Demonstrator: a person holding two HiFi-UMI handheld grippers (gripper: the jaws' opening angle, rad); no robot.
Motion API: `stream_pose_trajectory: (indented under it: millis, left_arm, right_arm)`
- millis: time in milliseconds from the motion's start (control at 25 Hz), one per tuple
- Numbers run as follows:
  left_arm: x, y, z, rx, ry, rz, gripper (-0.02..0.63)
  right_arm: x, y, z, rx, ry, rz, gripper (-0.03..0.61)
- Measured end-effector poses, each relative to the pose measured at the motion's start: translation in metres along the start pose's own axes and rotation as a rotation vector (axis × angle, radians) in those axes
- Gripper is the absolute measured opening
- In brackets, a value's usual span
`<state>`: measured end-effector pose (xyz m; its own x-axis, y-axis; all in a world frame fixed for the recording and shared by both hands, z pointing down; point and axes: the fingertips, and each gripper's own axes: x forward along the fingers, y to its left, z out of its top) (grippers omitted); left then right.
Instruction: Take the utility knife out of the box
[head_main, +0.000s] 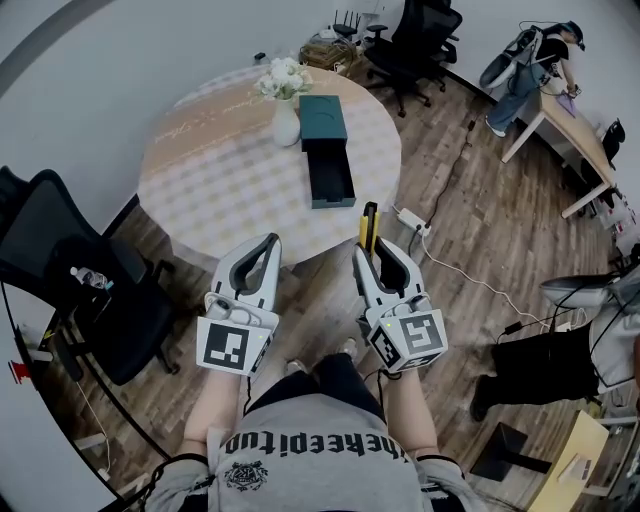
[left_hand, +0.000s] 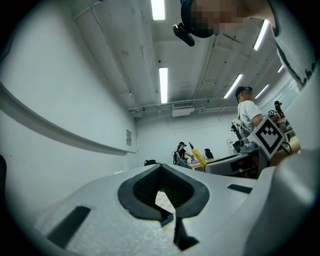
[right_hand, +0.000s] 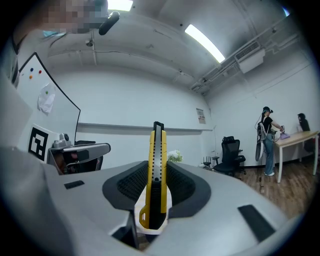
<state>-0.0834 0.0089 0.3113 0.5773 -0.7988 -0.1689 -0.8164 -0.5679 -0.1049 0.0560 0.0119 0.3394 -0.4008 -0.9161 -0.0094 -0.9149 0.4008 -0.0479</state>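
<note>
A yellow utility knife (head_main: 368, 228) stands between the jaws of my right gripper (head_main: 375, 250), which is shut on its handle. In the right gripper view the knife (right_hand: 157, 170) points up and away, its black tip above the pads. The dark green box (head_main: 330, 175) lies on the round table (head_main: 200, 170), its drawer pulled out toward me and apart from both grippers. My left gripper (head_main: 268, 243) hangs beside the right one, in front of the table's near edge. Its jaws are shut with nothing held, and in the left gripper view (left_hand: 162, 192) only a small gap shows behind the tips.
A white vase of flowers (head_main: 285, 110) stands next to the box. A black office chair (head_main: 90, 290) is at my left. A power strip and cable (head_main: 412, 220) lie on the wood floor at the right. Desks and other people are further right.
</note>
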Motion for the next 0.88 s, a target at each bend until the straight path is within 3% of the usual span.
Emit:
stream_pose_trajectory:
  millis: [880]
  left_arm:
    - [0.0001, 0.001, -0.0013, 0.025, -0.03, 0.01, 0.017]
  right_arm:
    - [-0.0007, -0.0031, 0.0038, -0.011, -0.02, 0.005, 0.118]
